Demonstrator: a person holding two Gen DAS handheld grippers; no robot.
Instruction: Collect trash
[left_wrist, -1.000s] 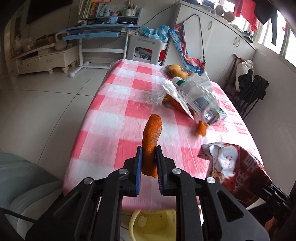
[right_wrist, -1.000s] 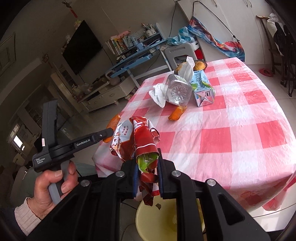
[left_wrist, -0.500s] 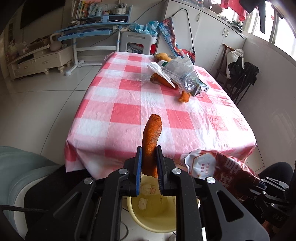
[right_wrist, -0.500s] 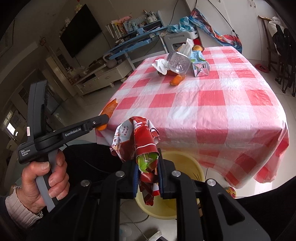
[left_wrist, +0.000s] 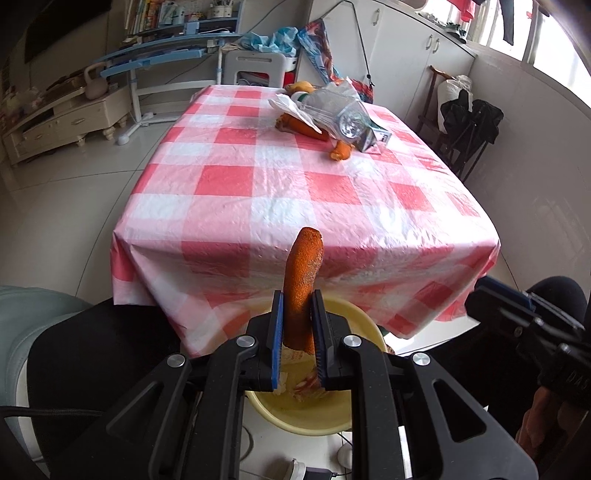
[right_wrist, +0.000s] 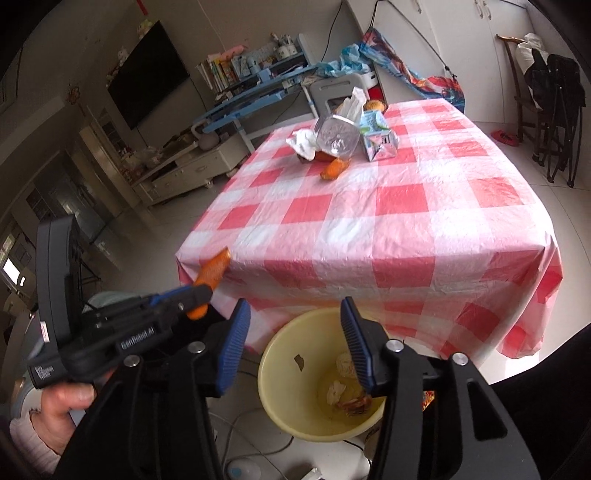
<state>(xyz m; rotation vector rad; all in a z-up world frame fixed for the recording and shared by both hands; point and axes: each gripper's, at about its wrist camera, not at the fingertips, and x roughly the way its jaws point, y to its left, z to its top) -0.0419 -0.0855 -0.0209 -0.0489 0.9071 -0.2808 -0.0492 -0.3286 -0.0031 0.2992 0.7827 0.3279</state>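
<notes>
My left gripper is shut on an orange peel, held upright above the yellow trash bin that stands on the floor at the table's near edge. It also shows in the right wrist view with the peel. My right gripper is open and empty over the bin. Scraps and the red snack bag lie in the bin. At the table's far end lie a clear plastic bottle, a carton, tissue and more peel.
The table has a red-and-white checked cloth. Black folding chairs stand to the right, a blue desk and a white stool beyond the table. Cables and a white device lie on the floor beside the bin.
Both grippers have pulled back from the table to above the bin. My right gripper has opened and the red snack bag has dropped into the bin. My left gripper still grips the peel.
</notes>
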